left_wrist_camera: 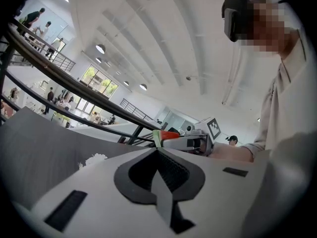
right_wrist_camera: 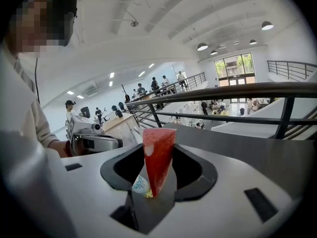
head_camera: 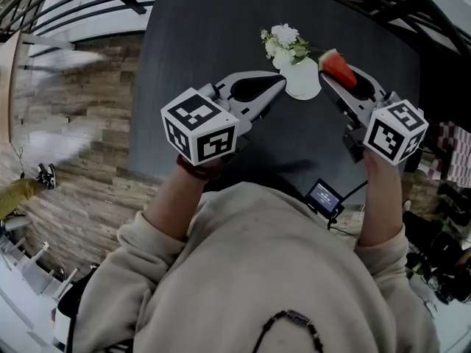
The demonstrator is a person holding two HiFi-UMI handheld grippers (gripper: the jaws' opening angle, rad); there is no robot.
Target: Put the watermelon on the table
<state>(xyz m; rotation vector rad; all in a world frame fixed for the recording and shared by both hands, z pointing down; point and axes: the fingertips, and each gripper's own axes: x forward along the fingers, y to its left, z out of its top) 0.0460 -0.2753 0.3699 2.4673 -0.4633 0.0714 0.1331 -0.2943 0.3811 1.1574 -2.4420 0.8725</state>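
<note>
1. Table: dark, round-edged, taking up the far half of the head view. No watermelon lies on it, so the placing is not yet done.
2. Person: pale sweatshirt at the near edge, with one forearm reaching to each tool.
3. Left gripper: over the table, just left of the vase. Its jaws are closed tip to tip with nothing between them.
4. Right gripper: over the table, just right of the vase. Its jaws are clamped on the watermelon.
5. Vase: white, holding white flowers, standing on the table between the two grippers.
6. Watermelon: a red wedge with a green rind, held in the right gripper above the table's far right part. As I judge it, lowering and release are what remains.

View notes:
- Only the head view shows the table top, the vase and how the items are spaced.
- Only the right gripper view shows the wedge pinched upright with a small sticker at its base.
- Only the left gripper view confirms that those jaws are empty. It also shows the wedge from the side, far off.
</note>
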